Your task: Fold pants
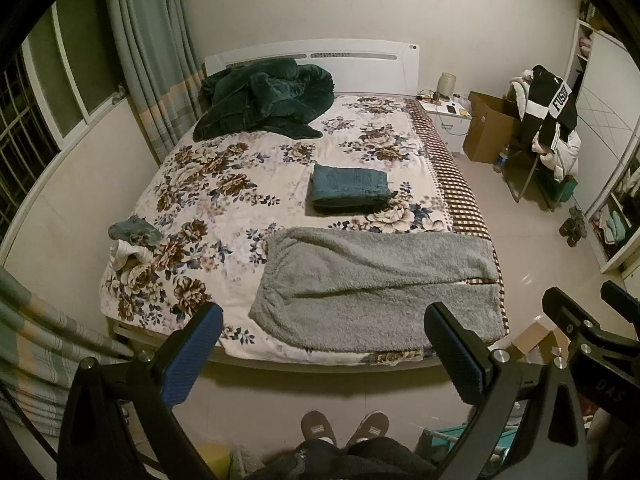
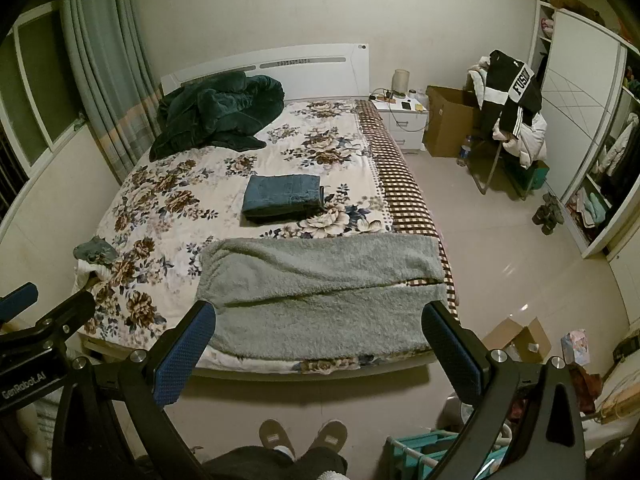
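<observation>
Grey fleecy pants (image 1: 372, 280) lie flat across the foot of the bed, waist to the left, legs reaching the right edge; they also show in the right wrist view (image 2: 320, 292). A pair of blue jeans (image 1: 350, 188), folded, sits mid-bed, and shows in the right wrist view (image 2: 282, 196) too. My left gripper (image 1: 324, 348) is open and empty, held above the floor short of the bed. My right gripper (image 2: 320, 348) is open and empty, likewise short of the bed's foot. The right gripper (image 1: 592, 320) shows at the right of the left wrist view.
A floral bedspread (image 1: 224, 200) covers the bed. A dark green blanket (image 1: 264, 96) is heaped by the headboard. Small crumpled clothes (image 1: 132, 240) lie at the bed's left edge. A chair piled with clothes (image 1: 548, 128), cardboard boxes (image 1: 492, 124) and a nightstand stand to the right. My slippered feet (image 1: 344, 428) are below.
</observation>
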Demonstrator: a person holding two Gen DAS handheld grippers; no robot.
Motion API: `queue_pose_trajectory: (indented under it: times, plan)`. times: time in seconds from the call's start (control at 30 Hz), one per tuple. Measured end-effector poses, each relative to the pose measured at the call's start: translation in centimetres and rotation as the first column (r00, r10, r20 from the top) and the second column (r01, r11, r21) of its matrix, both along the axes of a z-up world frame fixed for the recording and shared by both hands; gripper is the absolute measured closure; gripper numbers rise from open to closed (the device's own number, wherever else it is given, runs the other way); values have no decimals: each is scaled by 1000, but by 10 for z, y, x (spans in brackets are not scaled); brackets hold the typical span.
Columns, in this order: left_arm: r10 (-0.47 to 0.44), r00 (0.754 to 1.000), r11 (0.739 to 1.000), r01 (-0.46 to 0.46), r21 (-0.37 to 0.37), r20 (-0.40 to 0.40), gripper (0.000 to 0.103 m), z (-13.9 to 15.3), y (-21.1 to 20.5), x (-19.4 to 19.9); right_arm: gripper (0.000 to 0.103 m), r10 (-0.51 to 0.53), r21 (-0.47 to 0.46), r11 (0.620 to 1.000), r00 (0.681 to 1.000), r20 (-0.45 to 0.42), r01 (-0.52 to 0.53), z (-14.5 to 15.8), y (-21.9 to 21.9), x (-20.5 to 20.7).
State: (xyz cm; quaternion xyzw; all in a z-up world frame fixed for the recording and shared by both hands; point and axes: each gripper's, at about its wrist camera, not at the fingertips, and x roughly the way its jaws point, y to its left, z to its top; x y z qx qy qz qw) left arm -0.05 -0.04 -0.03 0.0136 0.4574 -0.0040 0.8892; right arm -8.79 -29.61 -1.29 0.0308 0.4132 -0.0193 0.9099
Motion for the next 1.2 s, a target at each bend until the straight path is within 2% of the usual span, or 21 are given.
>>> queue_pose_trajectory:
  times: [0.33,0.8,0.9,1.2]
  plan:
    - [0,1000,1000,0,0,5,0,0,0,0,0,0,3,1000,1000,1,0,1,-1,1]
    - [0,1000,1000,0,0,9,0,10,-1,11,0,-4,2,1000,1000,10,4,6,1,3]
    - [1,1000,1000,-1,0,10,0,25,-3,20,0,-4,3,1000,1000,11,4,6,1,3]
    - [2,1000,1000,-2,0,11,0,25,-2,19,0,-2,6,1000,1000,10,2,6,-2,2]
